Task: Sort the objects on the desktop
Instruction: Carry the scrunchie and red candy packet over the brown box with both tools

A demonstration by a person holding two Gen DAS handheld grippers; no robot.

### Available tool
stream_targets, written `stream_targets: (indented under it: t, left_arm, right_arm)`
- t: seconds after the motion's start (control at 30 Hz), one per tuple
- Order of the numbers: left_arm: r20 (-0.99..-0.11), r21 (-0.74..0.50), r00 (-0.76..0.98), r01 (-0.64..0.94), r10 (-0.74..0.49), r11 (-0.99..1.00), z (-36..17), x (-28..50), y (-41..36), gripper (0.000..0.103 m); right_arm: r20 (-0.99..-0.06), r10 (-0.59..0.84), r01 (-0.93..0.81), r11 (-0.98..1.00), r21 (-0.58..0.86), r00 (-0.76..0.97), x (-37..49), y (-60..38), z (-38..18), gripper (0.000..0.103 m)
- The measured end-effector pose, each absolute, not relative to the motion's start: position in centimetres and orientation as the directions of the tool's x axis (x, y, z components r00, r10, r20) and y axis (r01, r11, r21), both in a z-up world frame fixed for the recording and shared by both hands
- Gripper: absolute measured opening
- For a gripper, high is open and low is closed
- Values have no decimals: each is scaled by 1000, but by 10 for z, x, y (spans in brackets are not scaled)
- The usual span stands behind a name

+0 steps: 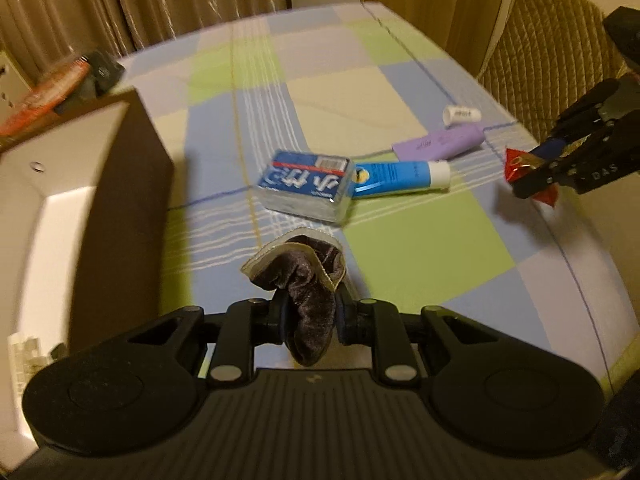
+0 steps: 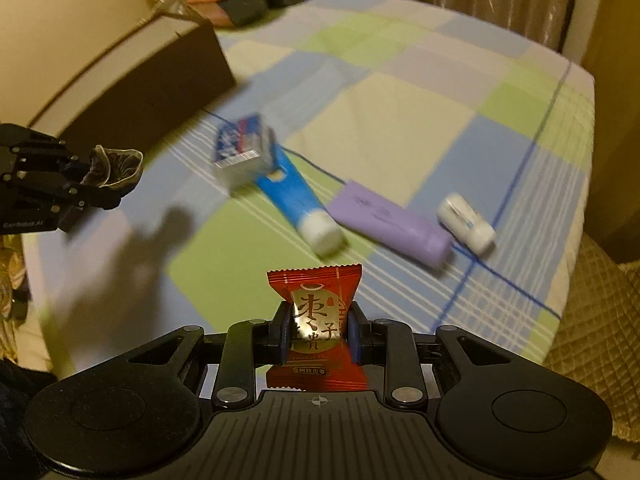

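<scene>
The left gripper [image 1: 310,318] is clenched on a crumpled dark velvet scrunchie [image 1: 304,280], held in the air just beside the brown wall of an open box [image 1: 124,216] that stands at the bench's left edge. The right gripper [image 2: 316,334] is clamped on a red foil candy packet [image 2: 316,320], raised above the near right part of the bench [image 1: 420,240]. Both grippers appear to be mid-carry; the next move likely calls for bringing each load over the box's white interior and letting go. Still waiting near the bench's middle lie a blue-and-white tissue pack [image 1: 306,186], a blue tube with a white cap [image 1: 400,174] touching it, a lilac tube [image 1: 438,143] and a small white container [image 1: 461,114] towards the right edge. A pastel checked cloth covers the bench. Curtains [image 1: 120,0] hang beyond its far edge, and a quilted chair [image 1: 552,52] stands at the far right corner.
</scene>
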State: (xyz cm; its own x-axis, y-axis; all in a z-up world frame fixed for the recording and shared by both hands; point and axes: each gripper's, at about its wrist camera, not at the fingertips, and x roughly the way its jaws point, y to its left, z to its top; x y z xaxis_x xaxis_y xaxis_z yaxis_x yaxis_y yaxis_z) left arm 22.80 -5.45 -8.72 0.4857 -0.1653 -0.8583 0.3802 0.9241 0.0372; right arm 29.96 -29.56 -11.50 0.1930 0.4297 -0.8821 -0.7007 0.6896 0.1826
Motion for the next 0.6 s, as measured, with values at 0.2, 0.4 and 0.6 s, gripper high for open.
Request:
stream_targets:
  t: [0.2,0.4,0.6]
  left_arm:
    - [-821,60,550,348,-152,936,-51,197,-28,18]
    - [-794,85,596,304,-120,949,-24,169,6,18]
    - [-769,112,633,271,-90,956,1,148,46,18]
  right_arm:
    - [-853,483,-748,637,188,197,280,-266,-87,27]
    - [-830,523,-798,576,176,194,260,-231,-62,27]
    - [-803,571,-849,498,176,169,249,-185,-36,27]
